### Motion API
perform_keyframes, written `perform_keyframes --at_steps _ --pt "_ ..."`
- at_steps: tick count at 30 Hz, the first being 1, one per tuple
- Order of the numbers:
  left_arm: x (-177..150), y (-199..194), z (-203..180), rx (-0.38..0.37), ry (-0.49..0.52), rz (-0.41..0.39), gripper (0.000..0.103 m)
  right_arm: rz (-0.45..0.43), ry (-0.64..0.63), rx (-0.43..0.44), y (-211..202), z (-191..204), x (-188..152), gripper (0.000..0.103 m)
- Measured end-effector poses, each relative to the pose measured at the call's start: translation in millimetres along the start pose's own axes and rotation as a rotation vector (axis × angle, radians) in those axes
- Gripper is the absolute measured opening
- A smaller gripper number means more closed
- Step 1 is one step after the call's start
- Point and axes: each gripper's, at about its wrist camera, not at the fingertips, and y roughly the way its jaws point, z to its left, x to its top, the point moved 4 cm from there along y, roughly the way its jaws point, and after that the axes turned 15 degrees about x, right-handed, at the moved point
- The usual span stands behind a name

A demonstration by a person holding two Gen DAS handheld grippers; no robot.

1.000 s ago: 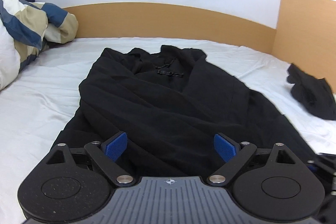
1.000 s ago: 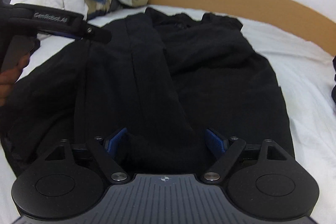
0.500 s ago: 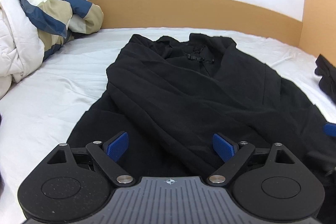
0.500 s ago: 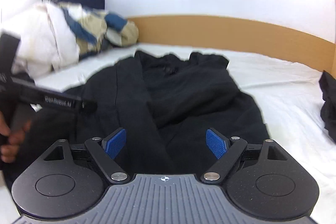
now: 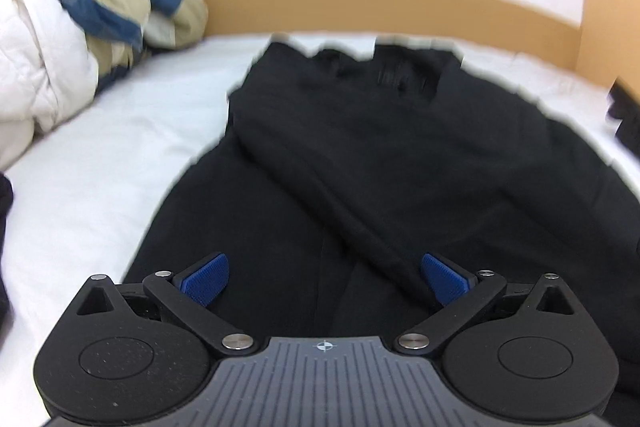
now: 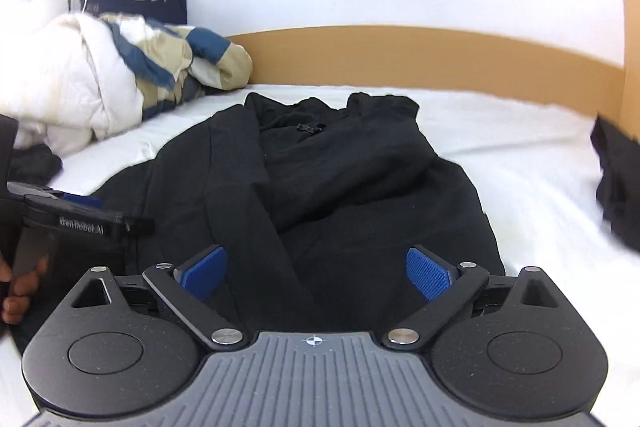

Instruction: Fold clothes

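A black robe-like garment (image 5: 400, 167) lies lengthwise on the white bed sheet (image 5: 100, 167), collar toward the headboard, one front panel folded diagonally across it. My left gripper (image 5: 325, 279) hovers over its near end. The jaws are opening, and the blue pads (image 5: 206, 279) touch no cloth. In the right wrist view the same garment (image 6: 320, 179) stretches ahead. My right gripper (image 6: 316, 273) is over its near hem, jaws opening, and nothing is pinched. The left gripper (image 6: 120, 213) shows at that view's left edge, held by a hand (image 6: 20, 291).
A bundled white, beige and blue duvet (image 6: 120, 79) and a navy pillow (image 6: 136, 3) are piled at the far left. Another black garment (image 6: 620, 179) lies at the right edge of the bed. A wooden headboard (image 6: 420, 59) closes the far side. Bare sheet (image 6: 520, 147) flanks the robe.
Both pairs of jaws have spread wider. The right wrist view has tilted up and drawn back from the cloth, which no longer covers its pads. The left wrist view has swung toward the duvet.
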Motion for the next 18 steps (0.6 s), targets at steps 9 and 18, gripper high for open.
perform_keyframes --at_steps 9,18 --pt "-5.9 -2.8 7.0 -0.029 -0.02 0.032 0.102 0.165 0.002 0.018 -17.3 -6.1 -28.8 0.103" --pt "-4.5 -1.5 4.0 -0.009 0.0 0.039 0.102 -0.03 0.18 -0.046 -18.9 -30.3 -5.0 0.103"
